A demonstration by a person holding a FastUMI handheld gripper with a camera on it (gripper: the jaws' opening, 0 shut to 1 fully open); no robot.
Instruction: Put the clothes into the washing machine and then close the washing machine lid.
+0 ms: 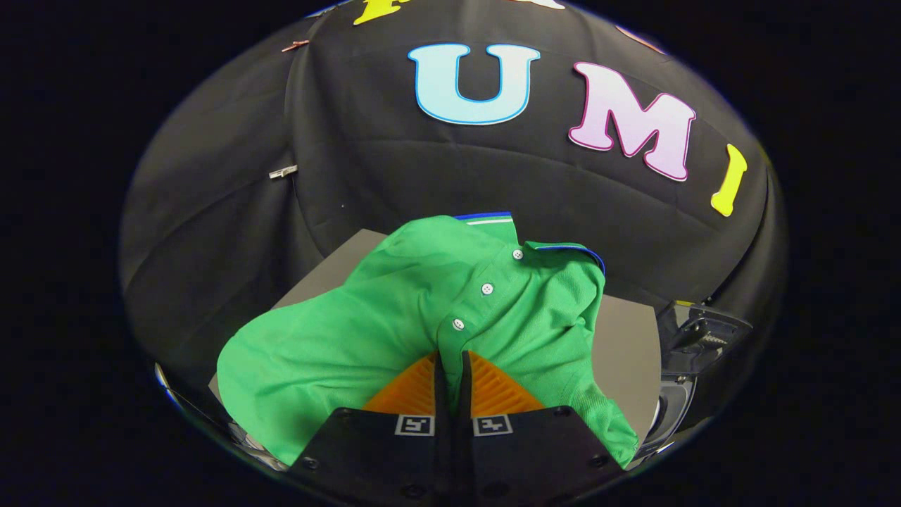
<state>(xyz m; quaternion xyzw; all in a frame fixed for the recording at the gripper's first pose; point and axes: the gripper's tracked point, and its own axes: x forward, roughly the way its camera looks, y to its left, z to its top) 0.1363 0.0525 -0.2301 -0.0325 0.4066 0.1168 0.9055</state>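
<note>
Green polo shirt (pixel 394 324): button placket pinched between clenched tongs (pixel 450 362), body draped ahead over grey worktop (pixel 626 345); dark machine part (pixel 693 338) lies right of shirt.

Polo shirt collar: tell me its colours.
Green polo shirt collar: green edged with blue and white stripes, clearest in gripper view.

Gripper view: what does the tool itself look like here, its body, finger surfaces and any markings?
The tool has a dark, angular body with small round screws along its edges. Two square black-and-white fiducial markers sit side by side at the finger bases. The fingers are wedge-shaped with finely ribbed faces, narrowing forward. No cables or sleeve can be seen.
</note>
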